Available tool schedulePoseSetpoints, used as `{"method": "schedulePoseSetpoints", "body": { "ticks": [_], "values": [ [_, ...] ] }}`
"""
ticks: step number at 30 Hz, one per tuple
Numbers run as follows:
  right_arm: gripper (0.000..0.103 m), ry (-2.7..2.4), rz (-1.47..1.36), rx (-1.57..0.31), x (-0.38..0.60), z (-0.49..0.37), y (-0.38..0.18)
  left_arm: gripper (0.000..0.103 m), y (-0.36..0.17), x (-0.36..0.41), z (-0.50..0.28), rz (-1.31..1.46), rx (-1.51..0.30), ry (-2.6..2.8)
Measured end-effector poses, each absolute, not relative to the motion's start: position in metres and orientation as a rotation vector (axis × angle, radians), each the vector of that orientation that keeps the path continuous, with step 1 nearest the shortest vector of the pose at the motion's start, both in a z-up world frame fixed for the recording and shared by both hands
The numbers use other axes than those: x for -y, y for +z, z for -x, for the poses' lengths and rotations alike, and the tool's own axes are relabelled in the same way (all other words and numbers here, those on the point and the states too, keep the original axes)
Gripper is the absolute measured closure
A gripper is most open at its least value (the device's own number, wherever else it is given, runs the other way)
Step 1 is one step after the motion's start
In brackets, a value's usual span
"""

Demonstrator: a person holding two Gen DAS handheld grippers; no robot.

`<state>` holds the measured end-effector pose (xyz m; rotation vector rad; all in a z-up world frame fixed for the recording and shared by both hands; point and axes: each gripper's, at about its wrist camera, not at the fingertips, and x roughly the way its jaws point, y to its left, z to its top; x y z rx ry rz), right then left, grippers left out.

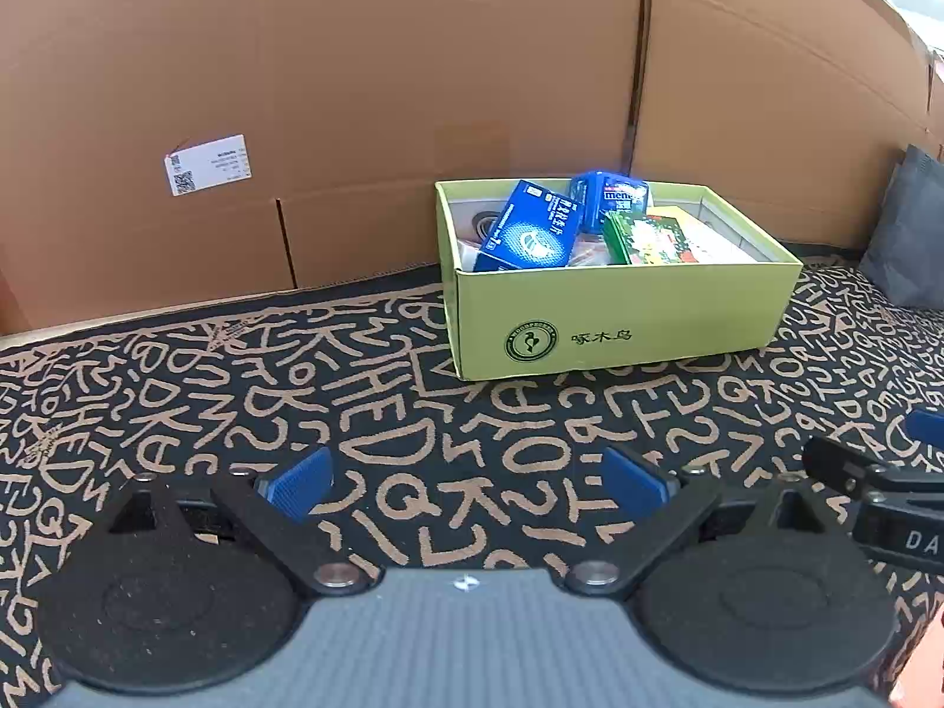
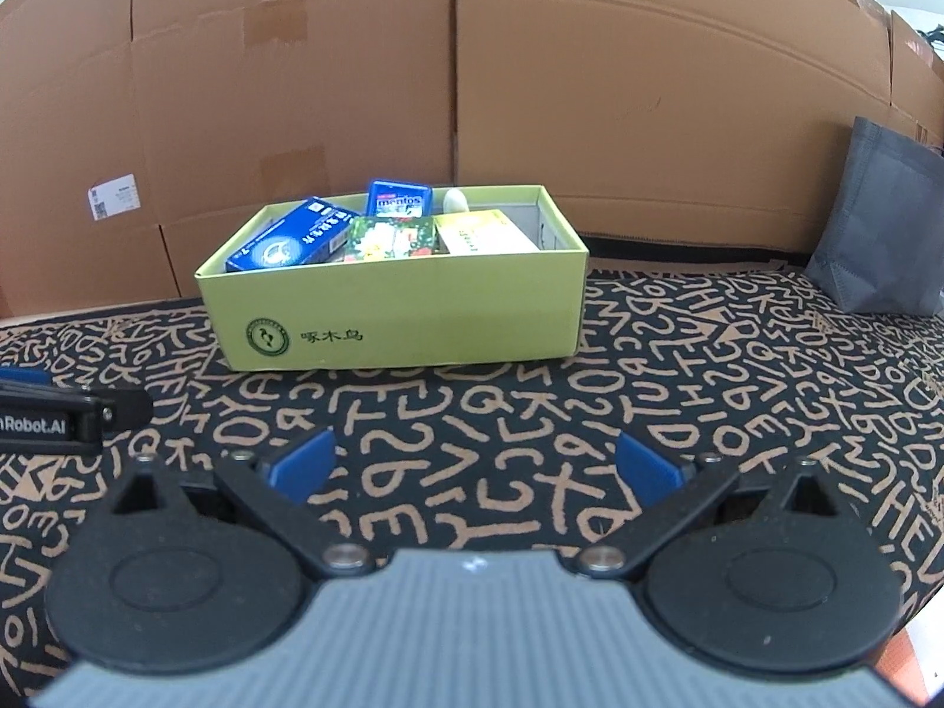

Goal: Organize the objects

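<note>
Both my left gripper (image 1: 466, 481) and right gripper (image 2: 472, 466) gape wide and empty before the green box (image 2: 401, 307), whose leaning blue carton (image 2: 295, 236) could tip out if nudged.

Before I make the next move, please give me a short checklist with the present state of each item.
1. Left gripper open and holding nothing: ok.
2. Right gripper open and holding nothing: ok.
3. Green box standing upright on the patterned cloth: ok.
4. Items inside the box, such as the blue carton and the mentos pack: ok.
5. Anything left on the cloth to pick up: none visible, ok.
6. Free room in the box: cannot tell.
</note>
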<state>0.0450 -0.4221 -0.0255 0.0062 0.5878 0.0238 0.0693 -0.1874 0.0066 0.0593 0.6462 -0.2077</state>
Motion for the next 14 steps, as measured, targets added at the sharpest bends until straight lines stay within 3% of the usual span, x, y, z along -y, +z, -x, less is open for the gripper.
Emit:
{"method": "schedulePoseSetpoints", "body": {
  "ticks": [14],
  "values": [
    [0.000, 0.027, -0.013, -0.607, 0.4193, -0.0471, -0.0306, 0.002, 0.0055, 0.1842, -0.0669, -0.040, -0.649, -0.251]
  ]
}}
